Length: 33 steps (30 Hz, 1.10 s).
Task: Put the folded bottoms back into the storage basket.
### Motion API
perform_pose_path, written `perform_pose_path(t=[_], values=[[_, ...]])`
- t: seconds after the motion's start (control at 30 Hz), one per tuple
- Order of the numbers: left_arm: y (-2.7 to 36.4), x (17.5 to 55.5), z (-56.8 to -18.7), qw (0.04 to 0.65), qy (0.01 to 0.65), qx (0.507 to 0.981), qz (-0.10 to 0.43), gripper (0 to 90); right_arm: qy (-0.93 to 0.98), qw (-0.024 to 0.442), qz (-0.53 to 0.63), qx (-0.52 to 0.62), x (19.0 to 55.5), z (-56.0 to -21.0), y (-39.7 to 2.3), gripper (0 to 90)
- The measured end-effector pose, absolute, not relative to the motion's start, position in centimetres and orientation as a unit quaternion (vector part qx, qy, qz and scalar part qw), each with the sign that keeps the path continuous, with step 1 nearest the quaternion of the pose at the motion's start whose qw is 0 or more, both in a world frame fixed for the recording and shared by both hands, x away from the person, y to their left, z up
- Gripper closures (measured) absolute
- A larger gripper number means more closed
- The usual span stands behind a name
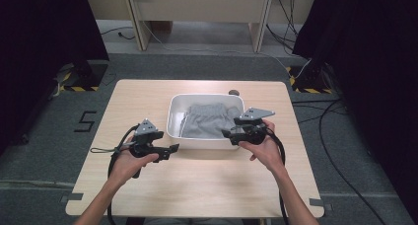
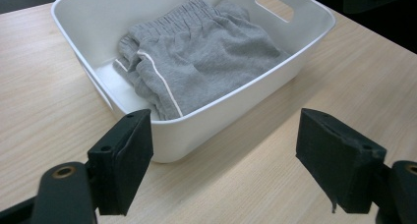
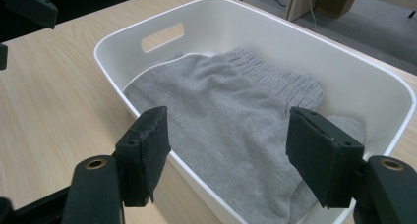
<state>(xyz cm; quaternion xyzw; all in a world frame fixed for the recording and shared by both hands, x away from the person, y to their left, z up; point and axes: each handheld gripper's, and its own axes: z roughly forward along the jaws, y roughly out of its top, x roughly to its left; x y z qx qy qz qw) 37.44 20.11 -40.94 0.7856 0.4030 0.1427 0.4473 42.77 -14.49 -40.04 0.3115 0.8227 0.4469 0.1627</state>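
On the pale wood-grain worktop [image 1: 197, 175], a flat board with rounded corners, stands a white plastic tub [image 1: 173, 117]; it is rectangular with rounded corners, smooth glossy walls that lean outward and a slot handle cut through an end wall; in the high view it sits toward the far middle of the board. Inside it lies a folded grey garment [image 1: 207, 119] of soft, matte knit cloth, which covers most of the tub's floor; the left gripper view shows a gathered, ribbed elastic waistband at its far end and a thin white piping line that curves down one folded edge, with a strip of bare white floor beside it; the right gripper view shows a ribbed band on the fold near the far wall. The left tool [image 1: 173, 148] is held over the worktop just off the tub's near left corner, apart from it; its two black, blocky jaws with rough matte pads stand wide apart with nothing between them, framing the tub's near wall in its own view. The right tool [image 1: 226, 133] hangs over the tub's near right rim; its jaws are parted too, gripping nothing, above the grey cloth and the rim.
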Motion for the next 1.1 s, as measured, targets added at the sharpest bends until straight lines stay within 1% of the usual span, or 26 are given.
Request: perform_pose_path(t=[0.13, 0.37, 0.77, 0.93, 1.0, 1.03, 1.1], values=[[20.4, 37.3, -40.9, 0.452, 0.406, 0.781, 0.144, 21.1, 0.824, 0.160, 0.445, 0.312, 42.5, -40.1, -14.5, 32.9], [20.7, 36.9, -41.0, 0.455, 0.404, 0.780, 0.146, 21.0, 0.821, 0.171, 0.445, 0.314, 41.7, -40.4, -14.9, 32.5], [20.9, 35.9, -41.4, 0.458, 0.403, 0.779, 0.145, 20.6, 0.818, 0.172, 0.443, 0.323, 40.5, -41.2, -16.6, 31.5], [21.1, 35.6, -41.7, 0.460, 0.403, 0.778, 0.144, 19.3, 0.816, 0.171, 0.445, 0.325, 39.8, -41.5, -17.2, 29.5], [21.2, 35.4, -41.8, 0.461, 0.402, 0.778, 0.144, 18.5, 0.817, 0.173, 0.445, 0.323, 39.5, -41.7, -17.4, 27.7], [21.2, 35.3, -41.9, 0.463, 0.402, 0.777, 0.145, 16.8, 0.813, 0.173, 0.449, 0.328, 39.2, -41.9, -17.6, 24.8], [21.3, 35.1, -41.9, 0.464, 0.401, 0.777, 0.144, 16.1, 0.812, 0.175, 0.450, 0.329, 39.1, -41.9, -17.6, 23.4]])
